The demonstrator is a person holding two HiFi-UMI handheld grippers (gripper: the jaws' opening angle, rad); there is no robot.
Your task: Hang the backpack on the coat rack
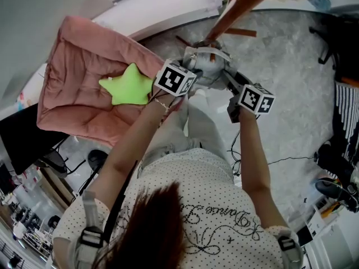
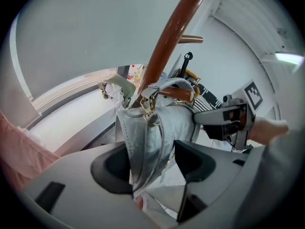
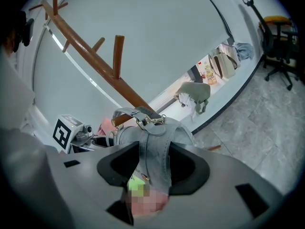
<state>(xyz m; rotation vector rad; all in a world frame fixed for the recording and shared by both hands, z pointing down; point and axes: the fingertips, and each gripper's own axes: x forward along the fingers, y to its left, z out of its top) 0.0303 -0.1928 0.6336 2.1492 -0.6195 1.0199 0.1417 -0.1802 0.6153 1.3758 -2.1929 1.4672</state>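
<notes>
While the grey backpack (image 2: 143, 137) is up against the brown coat rack (image 2: 167, 42), the left gripper (image 2: 152, 168) and the right gripper (image 3: 155, 168) both pinch it, and the shirt (image 1: 213, 206) says "Dance".

The silver-grey leather backpack (image 1: 208, 67) has gold-coloured clasps (image 2: 149, 104). The wooden coat rack (image 1: 241, 8) is reddish brown. Beside the coat rack, a pink quilted cushion (image 1: 78, 94) bears a lime-green star-shaped pillow (image 1: 130, 86). The stone floor (image 1: 291, 83) is mottled grey.

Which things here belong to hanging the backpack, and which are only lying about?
For the job:
backpack
coat rack
left gripper
right gripper

Lying about:
pink cushion
green star pillow
office chair
</notes>
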